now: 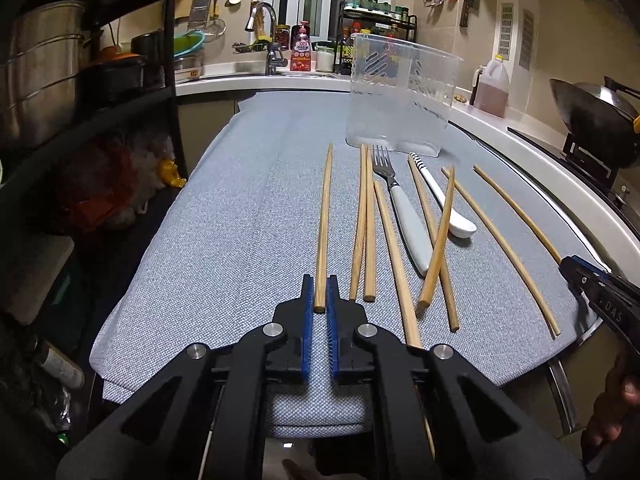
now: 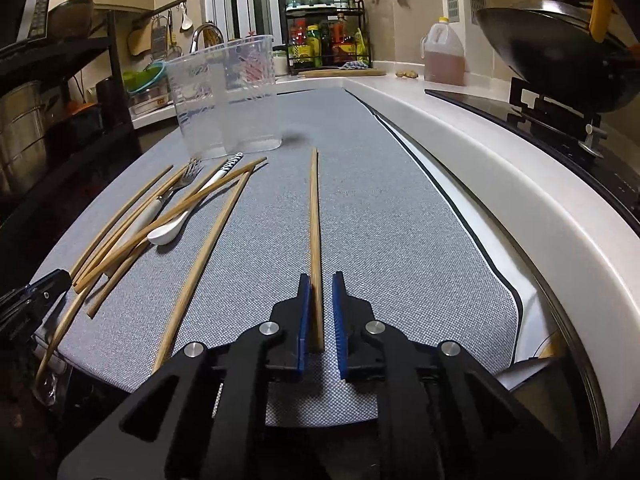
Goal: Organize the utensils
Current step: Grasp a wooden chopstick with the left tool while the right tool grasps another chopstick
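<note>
Several wooden chopsticks lie on a grey-blue cloth (image 1: pixel 240 220). My left gripper (image 1: pixel 319 286) is open, its blue pads on either side of the near end of the leftmost chopstick (image 1: pixel 323 224). My right gripper (image 2: pixel 321 284) is open around the near end of the rightmost chopstick (image 2: pixel 314 216), which lies close to the left pad. A fork (image 1: pixel 394 196) with a white handle and a white spoon (image 1: pixel 442 200) lie among the chopsticks. A clear plastic utensil holder (image 1: pixel 400 96) stands upright behind them; it also shows in the right wrist view (image 2: pixel 226 96).
A white counter edge (image 2: pixel 480 152) runs along the right, with a wok (image 2: pixel 556 56) on a stove and an oil jug (image 2: pixel 444 54). A dark shelf rack (image 1: pixel 80 80) with pots stands left. A sink and faucet (image 1: pixel 268 32) are at the back.
</note>
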Motion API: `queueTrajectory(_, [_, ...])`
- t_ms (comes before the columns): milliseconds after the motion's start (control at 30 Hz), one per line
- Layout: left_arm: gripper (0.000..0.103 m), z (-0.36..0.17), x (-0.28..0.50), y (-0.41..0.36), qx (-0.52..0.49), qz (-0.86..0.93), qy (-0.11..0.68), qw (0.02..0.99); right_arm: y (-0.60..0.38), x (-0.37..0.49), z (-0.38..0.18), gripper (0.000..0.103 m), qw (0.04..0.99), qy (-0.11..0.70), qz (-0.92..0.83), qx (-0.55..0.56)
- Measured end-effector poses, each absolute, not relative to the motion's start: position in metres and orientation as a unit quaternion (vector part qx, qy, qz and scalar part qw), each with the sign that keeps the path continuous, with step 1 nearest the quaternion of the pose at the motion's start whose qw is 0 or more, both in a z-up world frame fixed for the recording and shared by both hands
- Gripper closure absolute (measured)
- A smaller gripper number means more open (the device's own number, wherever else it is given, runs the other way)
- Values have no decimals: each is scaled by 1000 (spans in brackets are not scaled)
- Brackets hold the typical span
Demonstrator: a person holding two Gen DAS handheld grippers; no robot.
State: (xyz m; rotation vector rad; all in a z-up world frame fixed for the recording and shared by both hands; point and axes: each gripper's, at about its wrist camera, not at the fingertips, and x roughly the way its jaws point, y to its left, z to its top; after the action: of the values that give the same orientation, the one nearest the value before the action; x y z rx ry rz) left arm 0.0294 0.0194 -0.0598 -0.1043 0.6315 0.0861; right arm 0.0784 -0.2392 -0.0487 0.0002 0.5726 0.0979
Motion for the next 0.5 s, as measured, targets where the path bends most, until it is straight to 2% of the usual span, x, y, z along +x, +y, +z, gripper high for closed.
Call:
queueTrajectory(167, [96, -61, 30, 15, -44, 44, 307, 950, -238, 77, -50, 84, 959, 280, 49, -5])
queueTrajectory(500, [96, -59, 33, 12, -36, 43, 304, 951, -236, 76, -50, 84, 960, 275, 46, -16])
